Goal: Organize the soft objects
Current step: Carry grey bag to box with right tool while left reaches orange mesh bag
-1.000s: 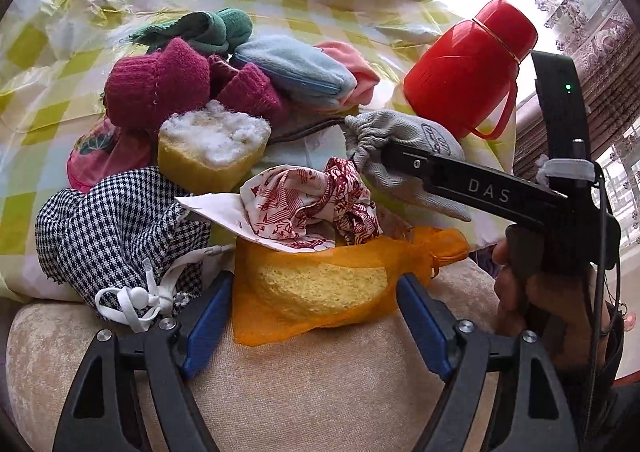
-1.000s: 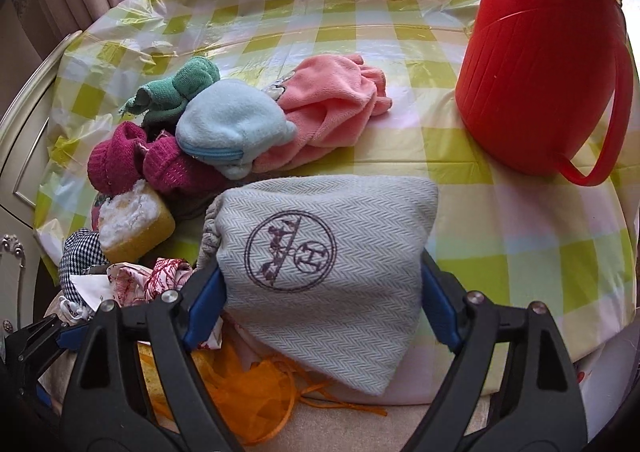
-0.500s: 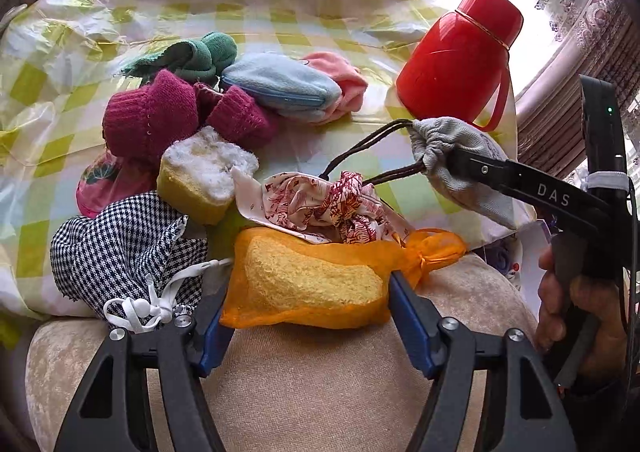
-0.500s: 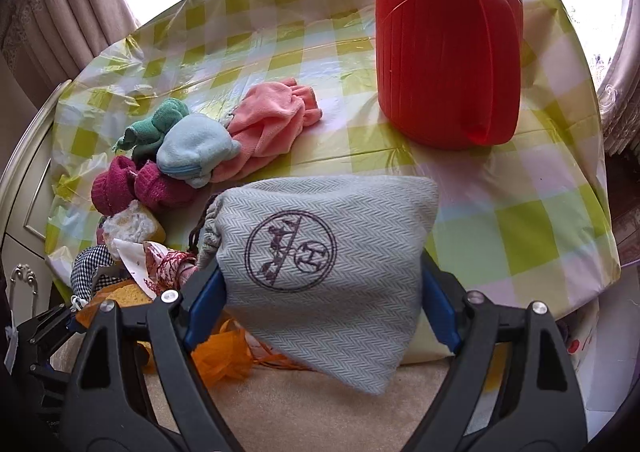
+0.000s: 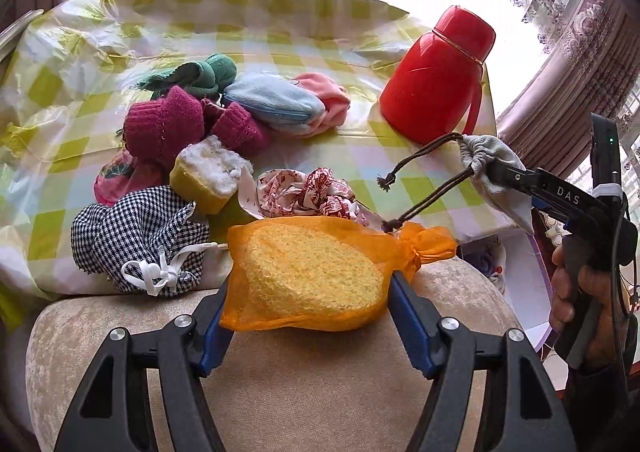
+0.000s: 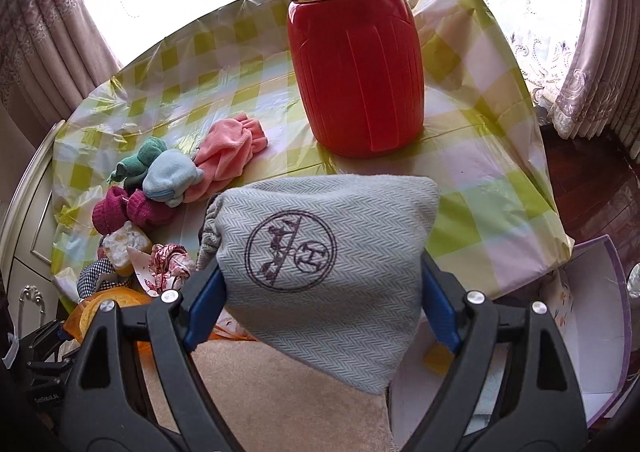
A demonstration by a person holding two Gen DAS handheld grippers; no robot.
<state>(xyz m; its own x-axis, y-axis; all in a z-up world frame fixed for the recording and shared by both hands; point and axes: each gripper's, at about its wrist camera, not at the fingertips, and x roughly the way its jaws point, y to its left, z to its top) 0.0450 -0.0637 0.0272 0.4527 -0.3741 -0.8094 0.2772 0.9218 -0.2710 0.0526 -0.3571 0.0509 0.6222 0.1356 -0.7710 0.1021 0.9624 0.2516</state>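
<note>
Right now I have one soft item in each tool. My left gripper (image 5: 310,294) has its jaws closed on the orange mesh bag (image 5: 316,272) with the yellow sponge inside, held above the beige chair cushion (image 5: 320,384) at the table's near edge. My right gripper (image 6: 320,300) clamps the grey drawstring pouch (image 6: 324,252) across its width, cords dangling, off to the right near the red thermos (image 6: 352,64). I judge this as the carry step: both pieces are lifted clear of the pile of socks (image 5: 168,124) and other pouches. Next I need a drop spot; the white box (image 6: 592,332) beside the table looks likely, though I cannot confirm it.
</note>
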